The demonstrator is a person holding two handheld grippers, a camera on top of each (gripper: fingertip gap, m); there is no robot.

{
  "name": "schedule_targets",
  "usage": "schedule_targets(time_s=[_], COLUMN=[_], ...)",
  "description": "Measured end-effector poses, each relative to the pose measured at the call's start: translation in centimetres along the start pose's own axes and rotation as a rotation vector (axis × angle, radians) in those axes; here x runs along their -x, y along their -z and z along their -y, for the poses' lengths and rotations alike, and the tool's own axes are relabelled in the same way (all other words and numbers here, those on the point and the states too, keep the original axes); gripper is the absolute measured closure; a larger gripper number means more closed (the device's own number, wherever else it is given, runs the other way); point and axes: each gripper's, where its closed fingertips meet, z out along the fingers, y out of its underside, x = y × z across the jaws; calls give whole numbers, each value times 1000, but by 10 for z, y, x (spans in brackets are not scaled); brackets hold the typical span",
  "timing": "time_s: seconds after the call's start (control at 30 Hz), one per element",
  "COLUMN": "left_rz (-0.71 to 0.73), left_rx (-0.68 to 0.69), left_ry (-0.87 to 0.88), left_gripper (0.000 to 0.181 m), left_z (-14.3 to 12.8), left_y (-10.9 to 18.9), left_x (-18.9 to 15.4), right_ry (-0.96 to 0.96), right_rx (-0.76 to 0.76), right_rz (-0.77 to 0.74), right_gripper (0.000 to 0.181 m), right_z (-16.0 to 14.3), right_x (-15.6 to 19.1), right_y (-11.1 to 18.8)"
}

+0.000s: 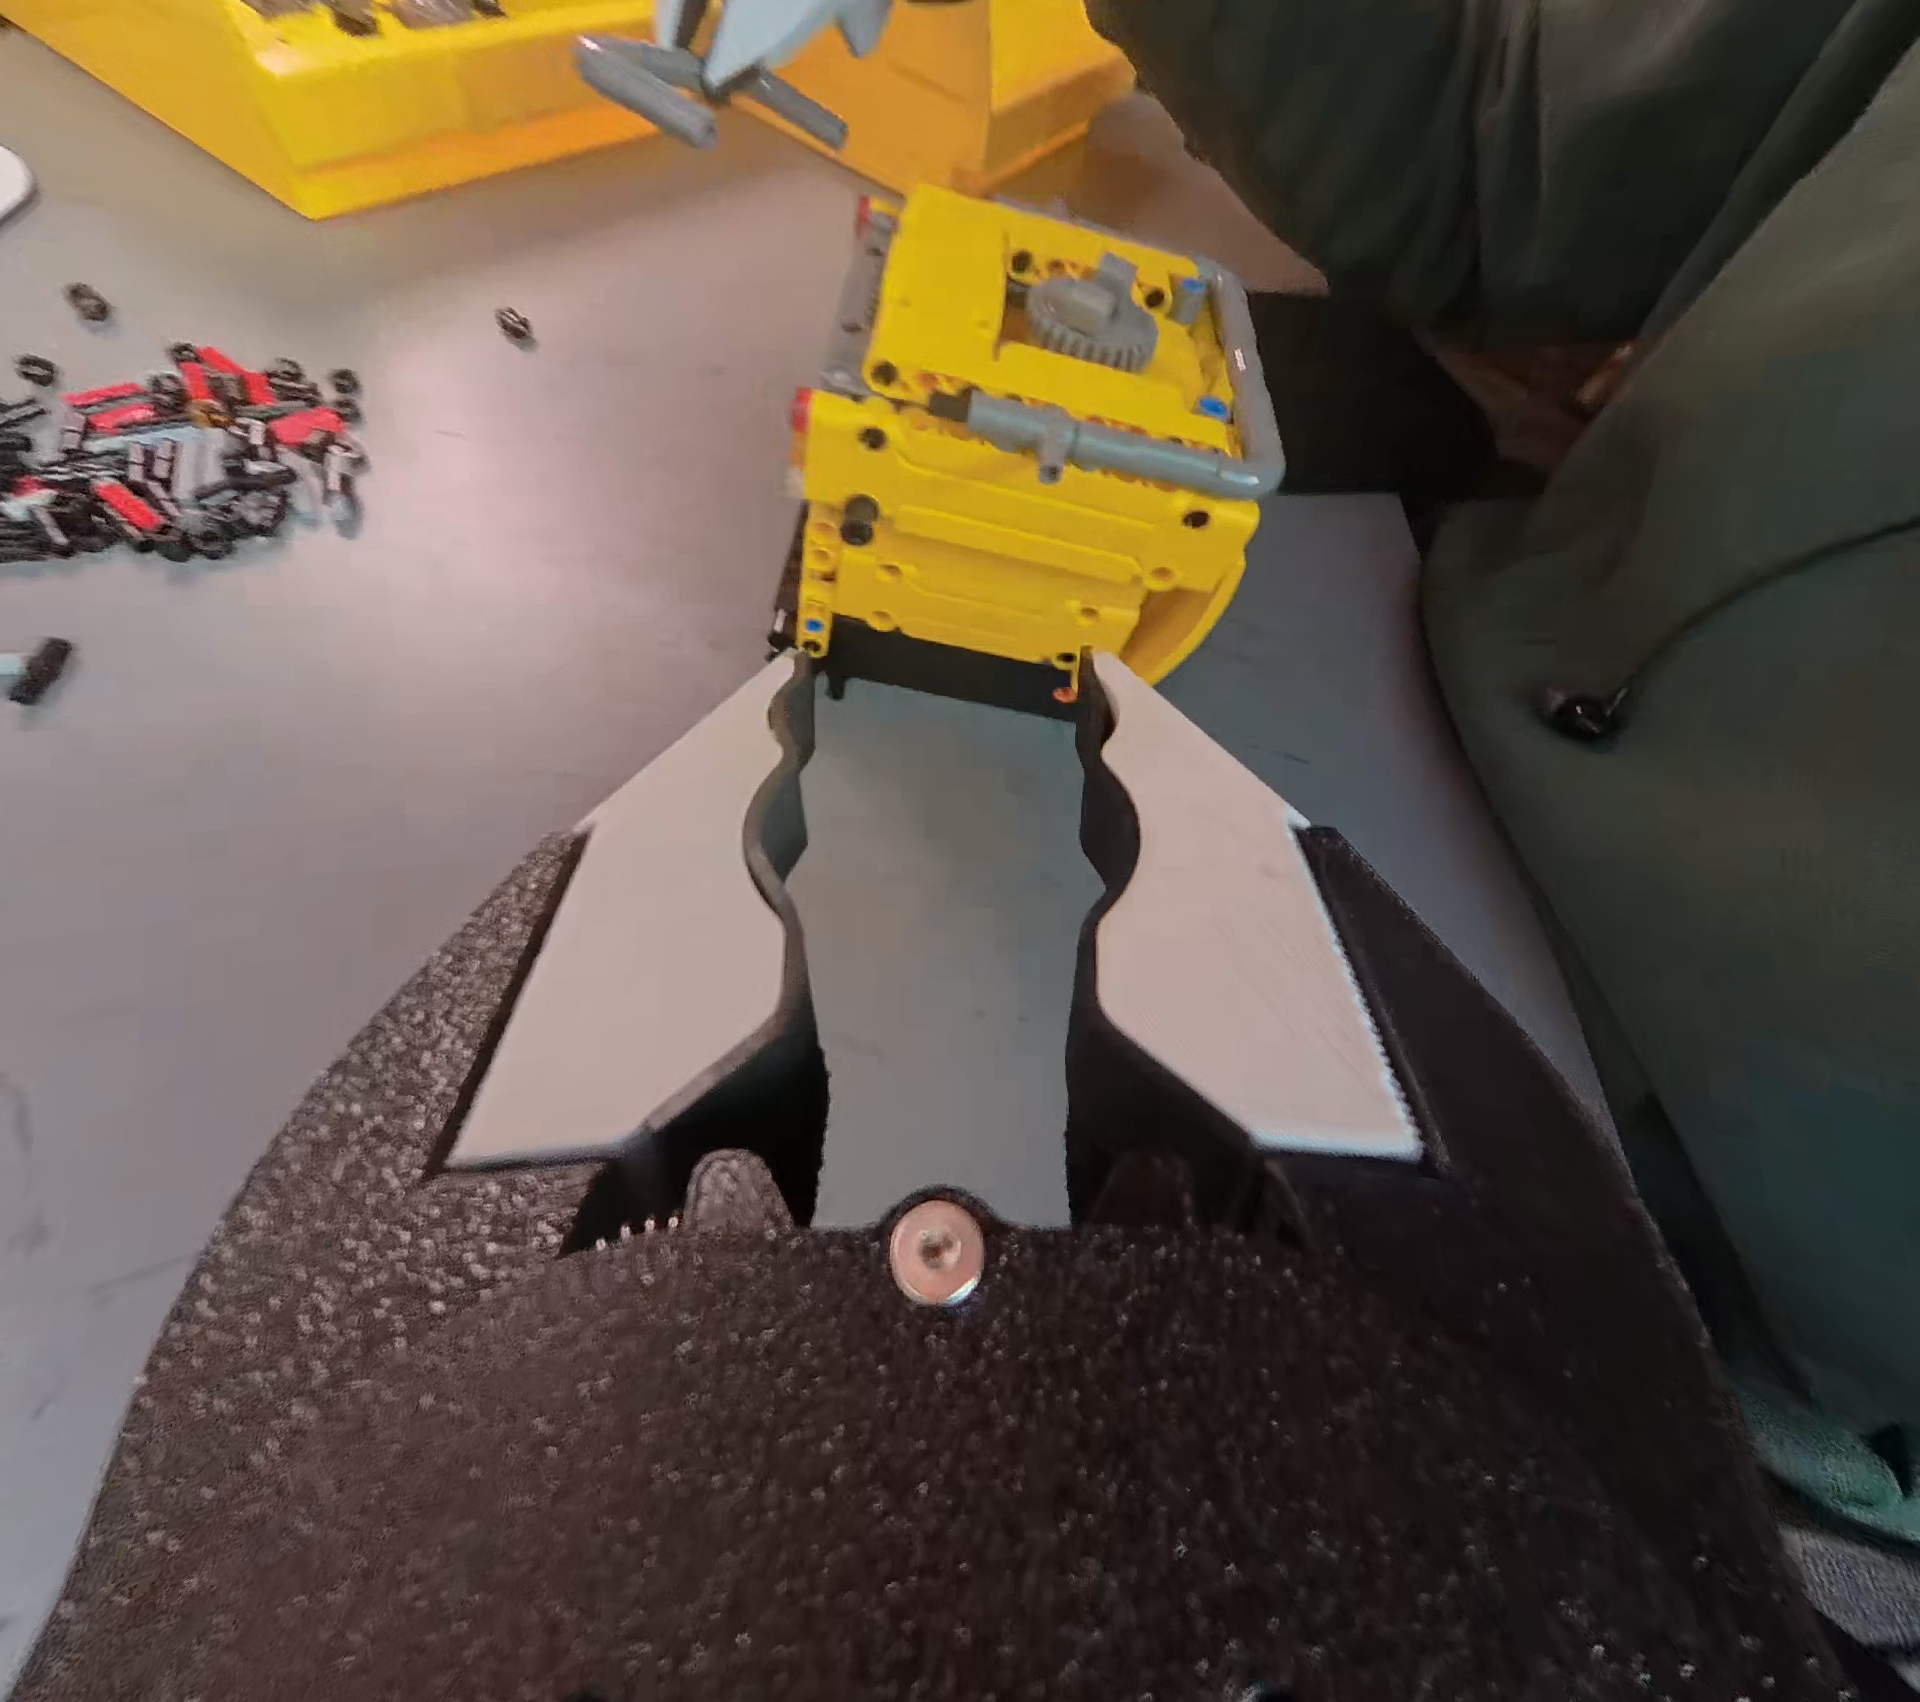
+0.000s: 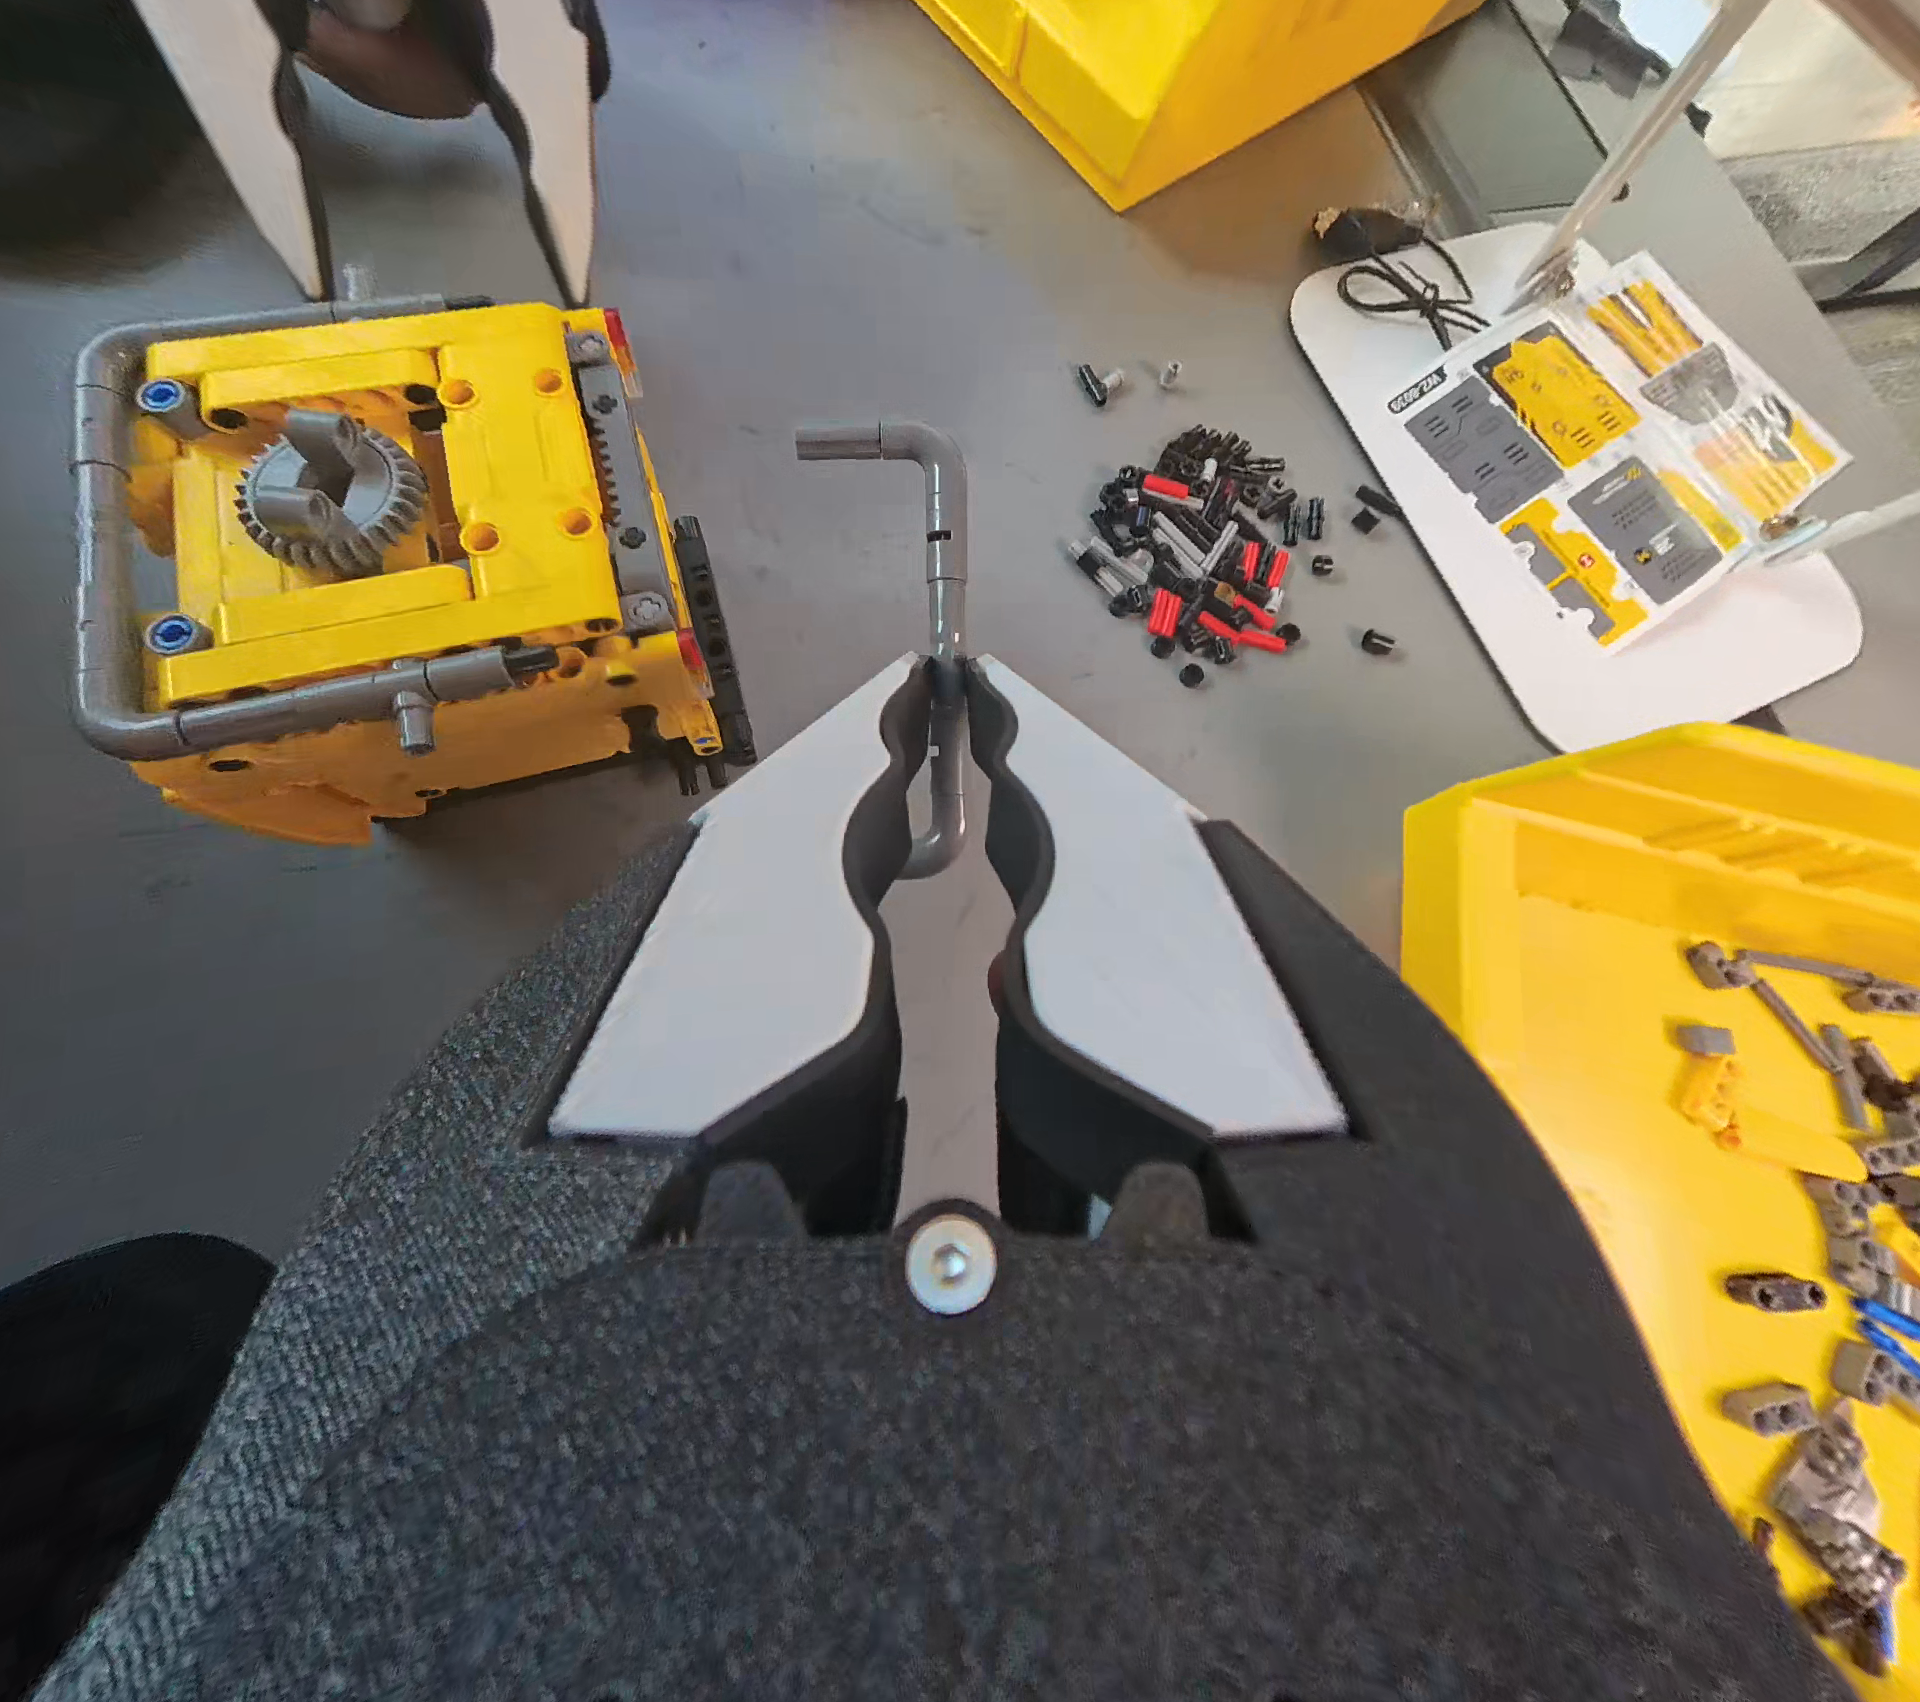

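**Thin pinch on a bent tube, model braced only at its base**

Clamped the right gripper [image 2: 943, 665] shut on a grey bent tube [image 2: 940, 551], pinching it at the very fingertips. Showed the tube in the middle of the right wrist view, above the grey table [image 2: 852, 218], well apart from the yellow brick model [image 2: 395, 540] at left of that frame. Ran its long axis straight up the frame, in line with the fingers. Turned the far end sharply toward the frame's left, toward the model; curled the near end into a hook between the fingers.

Spread the left gripper [image 1: 940, 676] wide, tips flanking the model's black base at frame centre. Could not tell pinch from mere contact.

Judged the risks thus:
- Round, slim tube under a small tip grip: likely to swivel or slip out under any sideways push on the long free end.
- Low, narrow contact on the model: liable to tilt or slide if pressed from above, with the gear face up.
- Pile of small pins [image 2: 1195, 561] just right of the tube: easily scattered by a swing that way.
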Motion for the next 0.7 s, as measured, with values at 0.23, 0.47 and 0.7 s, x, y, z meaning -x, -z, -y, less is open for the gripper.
schedule_targets(time_s=[0.23, 0.47, 0.7], left_rz=[178, 148, 160], left_rx=[-296, -348, -315], left_ry=[38, -44, -135], left_gripper=[126, 117, 143], left_z=[55, 89, 81], left_y=[14, -5, -19], left_x=[40, 41, 41], right_ry=[107, 145, 179], right_rx=[-30, -3, 48], right_rz=[19, 35, 66], right_gripper=[175, 175, 175], right_z=[36, 47, 43], right_x=[7, 11, 23], right_y=[-9, -22, -29])
